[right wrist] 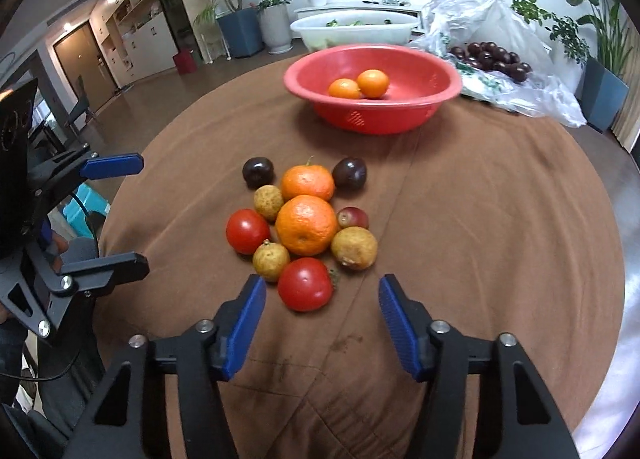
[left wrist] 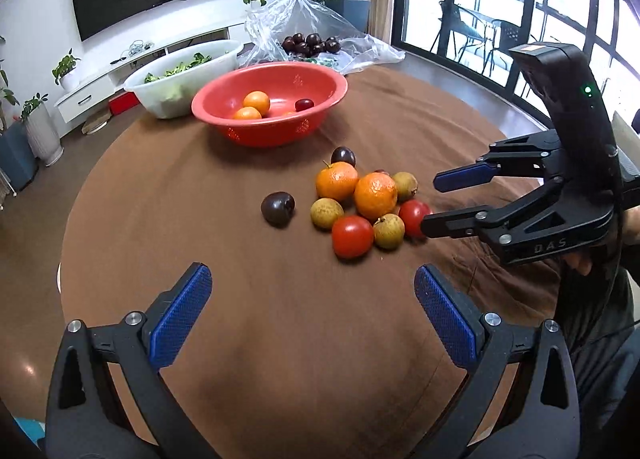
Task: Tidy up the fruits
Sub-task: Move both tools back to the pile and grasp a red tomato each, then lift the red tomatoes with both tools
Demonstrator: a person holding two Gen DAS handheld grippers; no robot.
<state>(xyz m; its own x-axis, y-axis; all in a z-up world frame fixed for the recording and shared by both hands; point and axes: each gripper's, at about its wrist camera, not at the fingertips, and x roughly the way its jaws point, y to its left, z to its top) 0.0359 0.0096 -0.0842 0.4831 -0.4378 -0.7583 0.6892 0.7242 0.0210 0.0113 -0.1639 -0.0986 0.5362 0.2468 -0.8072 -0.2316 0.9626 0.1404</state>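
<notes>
Left wrist view, left gripper (left wrist: 312, 295): jaws spread wide over bare brown cloth at the bottom of the frame, nothing between them.
Right gripper (right wrist: 322, 299): jaws parted and empty, lower centre of the right wrist view; a red tomato (right wrist: 306, 284) lies just ahead of the fingertips, pads not touching it.
Right gripper from the left wrist view: reaches in from the right edge, lower finger tip close against a second tomato (left wrist: 414, 217).
Fruit pile (right wrist: 306, 225): two oranges, two tomatoes, pale brown round fruits and dark plums, clustered mid-frame on the tablecloth (right wrist: 480, 239).
Loose plum (left wrist: 278, 208): alone, left of the pile.
Red bowl (right wrist: 372, 107): upper centre, beyond the pile, holding two oranges.
White basin (left wrist: 178, 71): behind the bowl, with greens.
Plastic bag (right wrist: 500, 59): upper right, dark plums on it.
</notes>
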